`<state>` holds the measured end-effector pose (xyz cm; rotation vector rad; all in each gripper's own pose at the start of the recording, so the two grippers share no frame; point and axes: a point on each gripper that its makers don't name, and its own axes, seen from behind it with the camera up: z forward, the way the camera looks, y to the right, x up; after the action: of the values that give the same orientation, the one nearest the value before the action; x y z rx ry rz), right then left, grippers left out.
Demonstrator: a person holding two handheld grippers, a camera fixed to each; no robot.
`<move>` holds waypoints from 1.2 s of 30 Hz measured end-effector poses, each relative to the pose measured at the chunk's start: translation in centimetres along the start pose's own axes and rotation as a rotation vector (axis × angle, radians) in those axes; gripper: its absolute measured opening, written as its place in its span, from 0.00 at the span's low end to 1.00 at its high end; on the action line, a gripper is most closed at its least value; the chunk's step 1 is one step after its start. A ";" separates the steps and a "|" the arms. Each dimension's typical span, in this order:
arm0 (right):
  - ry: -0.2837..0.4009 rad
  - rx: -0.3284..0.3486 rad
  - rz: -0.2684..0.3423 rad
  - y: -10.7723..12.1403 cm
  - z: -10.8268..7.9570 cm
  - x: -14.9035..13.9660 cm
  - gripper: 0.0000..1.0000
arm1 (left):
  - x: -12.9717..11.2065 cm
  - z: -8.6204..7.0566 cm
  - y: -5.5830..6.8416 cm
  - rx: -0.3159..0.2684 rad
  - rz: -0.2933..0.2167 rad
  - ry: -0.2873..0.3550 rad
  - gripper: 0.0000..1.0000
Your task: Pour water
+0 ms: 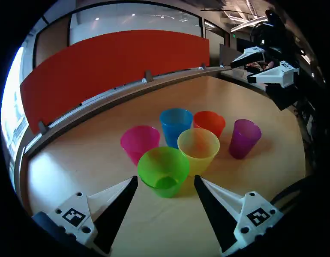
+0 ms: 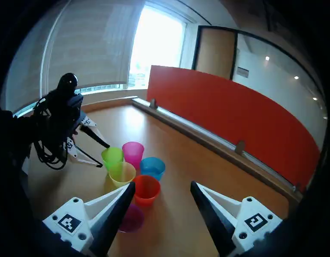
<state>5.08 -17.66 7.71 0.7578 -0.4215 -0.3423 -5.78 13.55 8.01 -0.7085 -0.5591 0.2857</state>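
Six tapered, translucent plastic cups [image 1: 198,145] huddle on the smooth wooden desk [image 1: 79,162], away from its edges. Our left gripper [image 1: 165,177] gapes, tips flanking the green cup [image 1: 163,165]; our right gripper [image 2: 162,183] gapes too.

A pale wooden table [image 1: 70,171] is seen across the lower half of the left gripper view. Along its far edge a long red partition [image 1: 113,64] is mounted, with 3 small grey brackets [image 1: 148,76] at its base. A glass wall [image 1: 135,19] is seen above the partition, and strip lights [image 1: 246,21] at the upper right. In the right gripper view, a bright window [image 2: 158,47] is seen at top centre, pale blinds [image 2: 88,51] at the upper left, and a wooden door [image 2: 214,51] just right of the window.
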 end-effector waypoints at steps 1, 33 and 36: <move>-0.001 0.002 -0.001 0.1 0.3 0.1 1.00 | 0.1 0.1 0.0 -0.003 0.003 -0.002 0.98; -0.027 0.071 -0.041 -0.7 5.9 1.0 1.00 | 0.5 2.5 -0.3 -0.037 0.010 -0.039 0.87; -0.027 0.074 -0.042 -0.7 6.2 1.2 1.00 | 0.5 2.5 -0.3 -0.034 0.014 -0.033 0.87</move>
<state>3.00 -22.28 11.48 0.8362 -0.4465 -0.3780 -6.79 14.91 9.99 -0.7415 -0.5919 0.3022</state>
